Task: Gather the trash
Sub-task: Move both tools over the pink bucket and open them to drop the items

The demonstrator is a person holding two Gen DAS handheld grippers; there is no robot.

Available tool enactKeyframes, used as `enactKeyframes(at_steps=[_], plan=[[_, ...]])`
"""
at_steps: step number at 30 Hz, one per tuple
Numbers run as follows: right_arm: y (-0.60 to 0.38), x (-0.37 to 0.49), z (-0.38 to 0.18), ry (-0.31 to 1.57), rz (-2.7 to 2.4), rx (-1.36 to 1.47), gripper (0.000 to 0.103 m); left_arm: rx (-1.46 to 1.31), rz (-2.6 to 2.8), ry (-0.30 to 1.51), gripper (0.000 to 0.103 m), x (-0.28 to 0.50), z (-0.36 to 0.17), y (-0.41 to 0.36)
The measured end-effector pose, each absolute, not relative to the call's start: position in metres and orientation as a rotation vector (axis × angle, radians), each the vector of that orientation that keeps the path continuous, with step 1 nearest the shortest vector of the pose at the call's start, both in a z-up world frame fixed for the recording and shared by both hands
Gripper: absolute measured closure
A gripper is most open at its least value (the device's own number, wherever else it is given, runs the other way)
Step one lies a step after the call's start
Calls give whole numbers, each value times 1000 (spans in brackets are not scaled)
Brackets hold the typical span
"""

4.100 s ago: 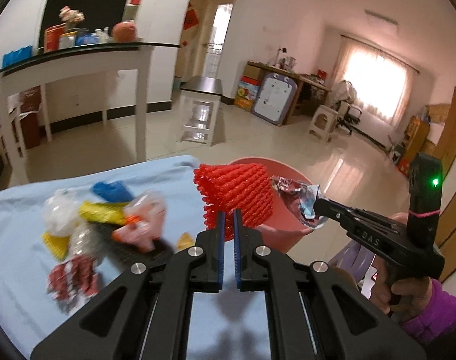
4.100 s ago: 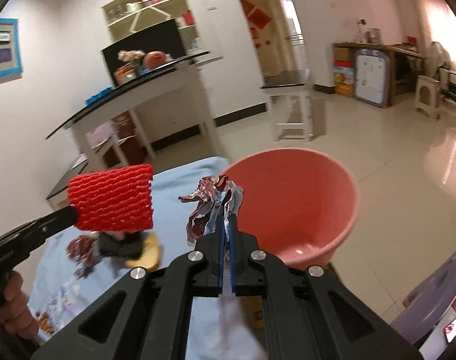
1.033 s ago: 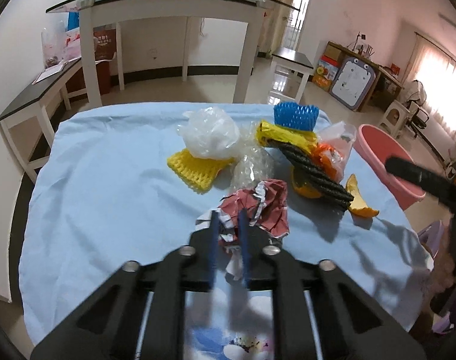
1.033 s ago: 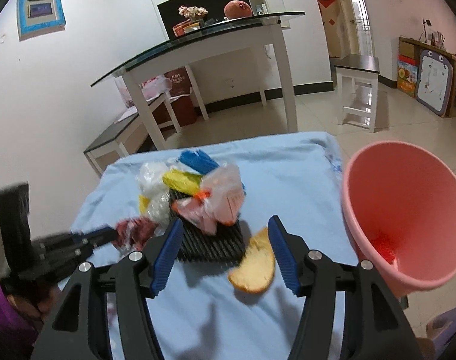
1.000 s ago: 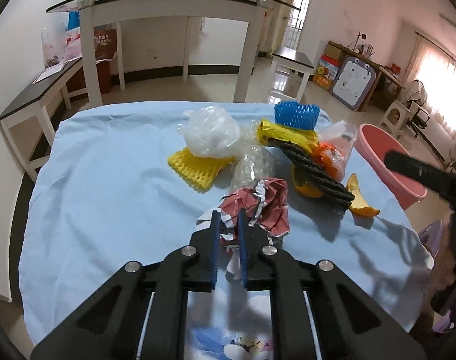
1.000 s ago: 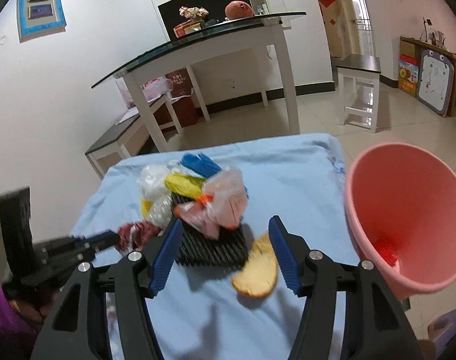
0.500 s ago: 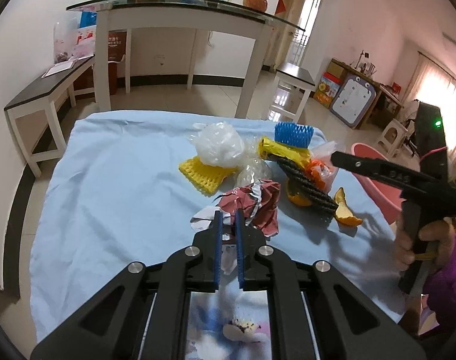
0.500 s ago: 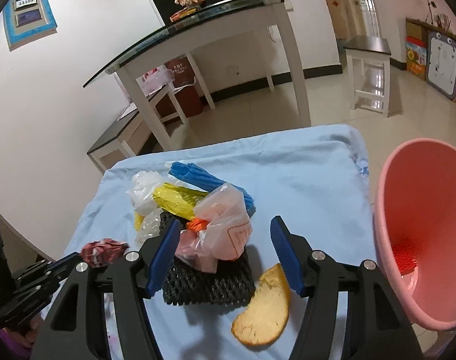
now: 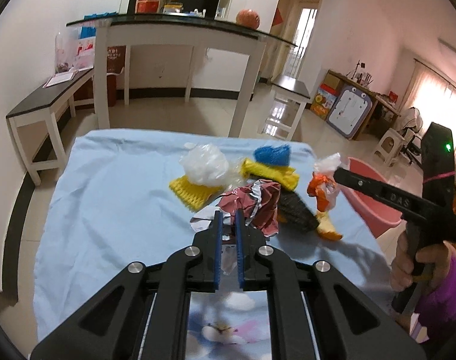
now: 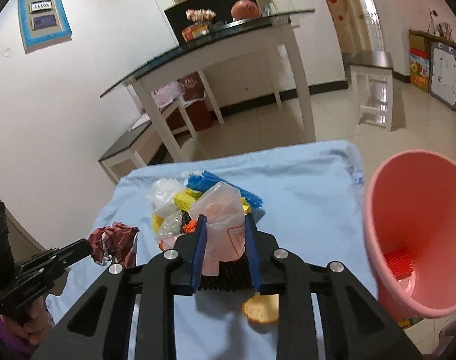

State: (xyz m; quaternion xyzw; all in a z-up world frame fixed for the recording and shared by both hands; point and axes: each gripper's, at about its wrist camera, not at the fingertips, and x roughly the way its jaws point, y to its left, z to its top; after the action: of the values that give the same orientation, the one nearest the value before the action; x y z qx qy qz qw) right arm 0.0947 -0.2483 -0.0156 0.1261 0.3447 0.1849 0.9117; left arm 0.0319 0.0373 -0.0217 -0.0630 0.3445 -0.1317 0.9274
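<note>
Trash is lying heaped on the blue tablecloth (image 9: 113, 180). The left gripper (image 9: 228, 219) is pinching a crumpled red foil wrapper (image 9: 252, 204), its narrow-set pads pressing the silvery edge. At one o'clock from it, the right gripper (image 10: 224, 234) is closing around a pinkish plastic bag (image 10: 224, 210), its pads touching the bag on both sides; the bag's red print is too blurred for reading. In the left wrist view the letters "DAS" are showing on the right gripper's arm. A framed sign (image 10: 43, 18) on the wall is reading "11109".

The pink basin (image 10: 414, 234), at three o'clock of the pile beyond the cloth's edge, is holding red foam netting (image 10: 399, 265). A peel (image 10: 262, 304) is lying at six o'clock of the bag, beside black netting (image 9: 294, 210).
</note>
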Motion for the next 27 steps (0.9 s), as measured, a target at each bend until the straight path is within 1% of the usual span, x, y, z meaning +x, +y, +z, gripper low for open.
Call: enactKeyframes(at_steps=[13, 27], plan=[[-309, 42, 16, 602, 266, 318, 79, -134, -347, 639, 95, 32, 12, -10], [-357, 15, 21, 567, 137, 317, 79, -132, -407, 632, 95, 46, 24, -64]])
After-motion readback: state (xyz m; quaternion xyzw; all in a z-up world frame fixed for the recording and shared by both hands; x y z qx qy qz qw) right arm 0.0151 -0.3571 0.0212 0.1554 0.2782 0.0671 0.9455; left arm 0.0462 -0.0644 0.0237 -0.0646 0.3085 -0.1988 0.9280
